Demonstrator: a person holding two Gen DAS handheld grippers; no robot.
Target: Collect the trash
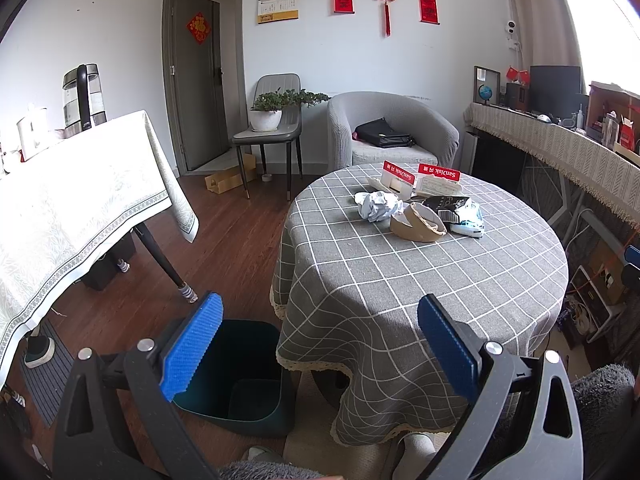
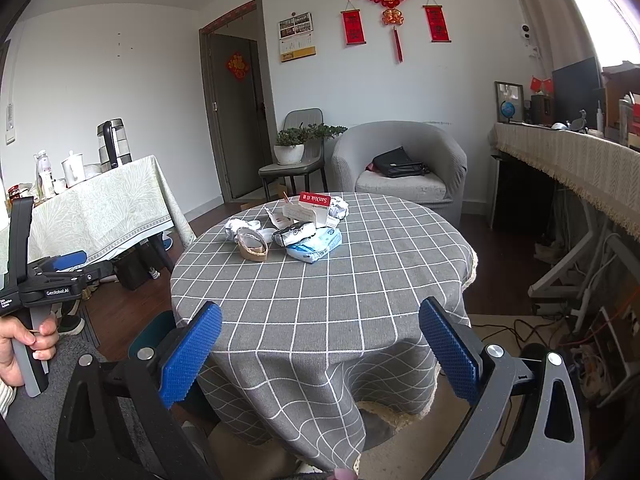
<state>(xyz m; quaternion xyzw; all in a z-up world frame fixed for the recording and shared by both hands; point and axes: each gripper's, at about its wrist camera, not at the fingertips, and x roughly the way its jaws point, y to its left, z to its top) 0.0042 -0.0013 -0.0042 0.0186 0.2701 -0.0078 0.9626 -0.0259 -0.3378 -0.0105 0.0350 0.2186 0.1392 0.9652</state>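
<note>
Grey checked cloth covers the round table (image 1: 420,280), where the trash pile (image 1: 420,212) sits toward the far side: crumpled paper, a cardboard tape ring (image 1: 418,224) and wrappers. Left gripper (image 1: 320,344) and right gripper (image 2: 320,348) both stand apart, empty, well short of it. Advisable: reach over, pinch one light item centrally. Only the left view shows the dark bin (image 1: 240,376) beside the table; the right view shows the left hand (image 2: 20,348).

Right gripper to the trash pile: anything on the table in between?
No. In the right wrist view, only bare checked tablecloth lies between the open right gripper and the trash pile at the table's far side.
</note>
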